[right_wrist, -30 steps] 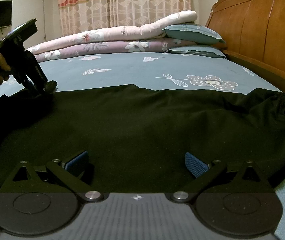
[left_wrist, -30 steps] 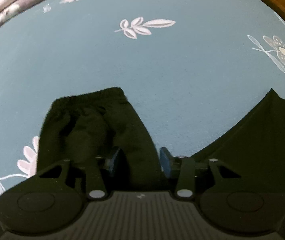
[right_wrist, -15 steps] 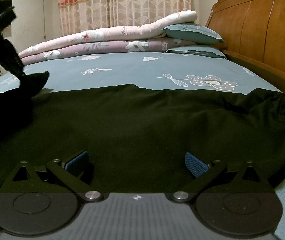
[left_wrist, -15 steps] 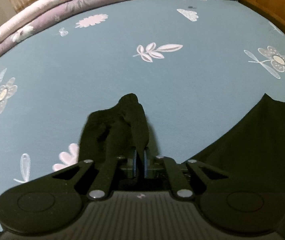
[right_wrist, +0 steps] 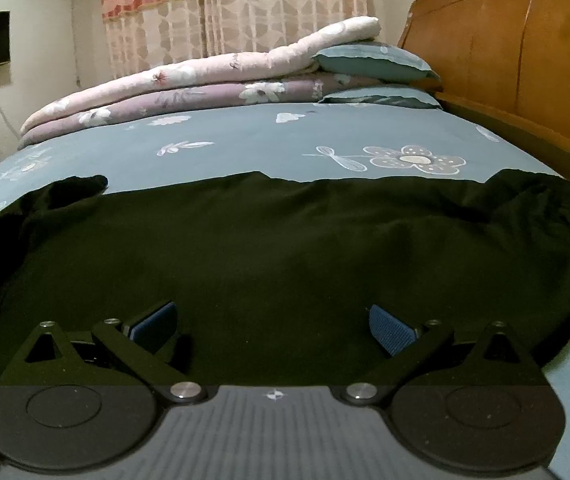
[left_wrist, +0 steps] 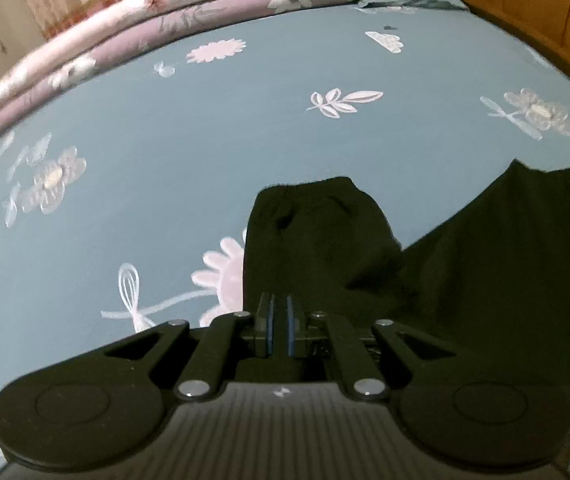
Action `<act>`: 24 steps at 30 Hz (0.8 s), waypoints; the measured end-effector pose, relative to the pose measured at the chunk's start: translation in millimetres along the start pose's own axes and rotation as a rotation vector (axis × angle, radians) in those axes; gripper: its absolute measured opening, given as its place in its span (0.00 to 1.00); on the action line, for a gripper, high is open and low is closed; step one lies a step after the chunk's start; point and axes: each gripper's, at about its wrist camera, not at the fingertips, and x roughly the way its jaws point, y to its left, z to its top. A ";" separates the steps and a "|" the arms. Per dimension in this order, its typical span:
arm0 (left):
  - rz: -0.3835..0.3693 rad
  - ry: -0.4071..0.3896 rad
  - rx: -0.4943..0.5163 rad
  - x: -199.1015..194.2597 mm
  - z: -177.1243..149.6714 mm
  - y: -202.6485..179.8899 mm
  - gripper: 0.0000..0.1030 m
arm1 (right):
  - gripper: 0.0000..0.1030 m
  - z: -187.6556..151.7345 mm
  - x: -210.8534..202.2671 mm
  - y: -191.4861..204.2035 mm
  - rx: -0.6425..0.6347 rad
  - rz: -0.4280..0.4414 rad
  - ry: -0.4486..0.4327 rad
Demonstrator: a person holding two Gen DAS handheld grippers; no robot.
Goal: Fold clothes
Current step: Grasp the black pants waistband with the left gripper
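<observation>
A black garment [right_wrist: 285,248] lies spread across the blue floral bed sheet [right_wrist: 245,140]. My left gripper [left_wrist: 279,316] is shut, its blue pads pinching the fabric of the garment's cuffed end [left_wrist: 317,232], which hangs out ahead of the tips above the sheet. The right wrist view shows that cuffed end [right_wrist: 85,182] at the far left; the left gripper itself is out of that view. My right gripper [right_wrist: 273,320] hovers low over the garment's near edge, jaws wide open with nothing between them. The other cuffed end [right_wrist: 557,200] rests at the right.
Folded pink and purple quilts [right_wrist: 189,88] and pillows [right_wrist: 377,64] are stacked at the far side of the bed. A wooden headboard [right_wrist: 517,52] runs along the right. Curtains [right_wrist: 225,12] hang behind. Bare sheet lies beyond the garment.
The left gripper's jaws closed on the cuffed end, then rose and drew it along; the person's hand and that gripper left the right wrist view. The right gripper stayed still and open.
</observation>
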 end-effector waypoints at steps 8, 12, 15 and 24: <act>-0.118 0.010 -0.023 14.8 5.5 -18.0 0.18 | 1.00 17.0 -4.7 11.4 0.028 0.048 -0.004; -0.146 0.038 0.000 37.3 28.5 -42.1 0.25 | 1.00 20.7 -1.2 24.2 -0.007 0.092 -0.011; -0.137 0.068 0.023 58.8 46.4 -59.8 0.35 | 1.00 16.2 2.6 26.2 -0.009 0.107 -0.006; 0.024 0.201 0.108 122.1 61.3 -85.9 0.41 | 1.00 7.8 7.5 12.7 0.063 0.114 0.001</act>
